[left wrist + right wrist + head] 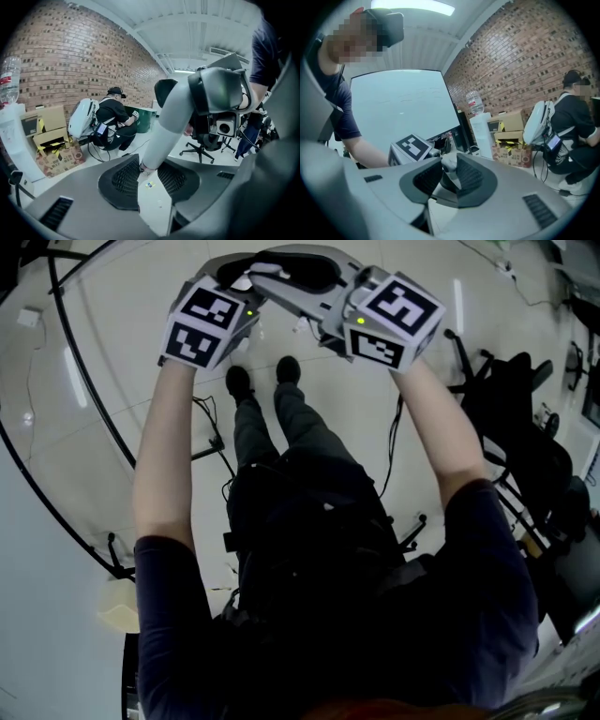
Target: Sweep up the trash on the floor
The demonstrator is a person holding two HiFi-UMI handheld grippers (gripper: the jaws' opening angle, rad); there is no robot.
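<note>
Both grippers are held out in front of me above a pale floor (pixel 103 352), their jaws meeting above my shoes. The left gripper (pixel 291 268) is open; in the left gripper view (pixel 149 176) the floor shows through the gap between its black pads. A small yellow-and-blue scrap (pixel 149 184) lies on the floor in that gap. The grey finger of the right gripper (pixel 173 117) stands just beyond the tips. The right gripper (pixel 291 301) is open too (pixel 450 176), with the left gripper's pale fingertip (pixel 449 163) in its gap; whether they touch I cannot tell. No broom or dustpan is in view.
Another person (pixel 115 124) crouches by a green bin (pixel 145 117) near the brick wall. Cardboard boxes (pixel 51 136) and a water bottle (pixel 9 79) stand at the left. Office chairs (pixel 525 427) crowd the right. Cables (pixel 211 427) run over the floor. A whiteboard (pixel 403 103) stands behind.
</note>
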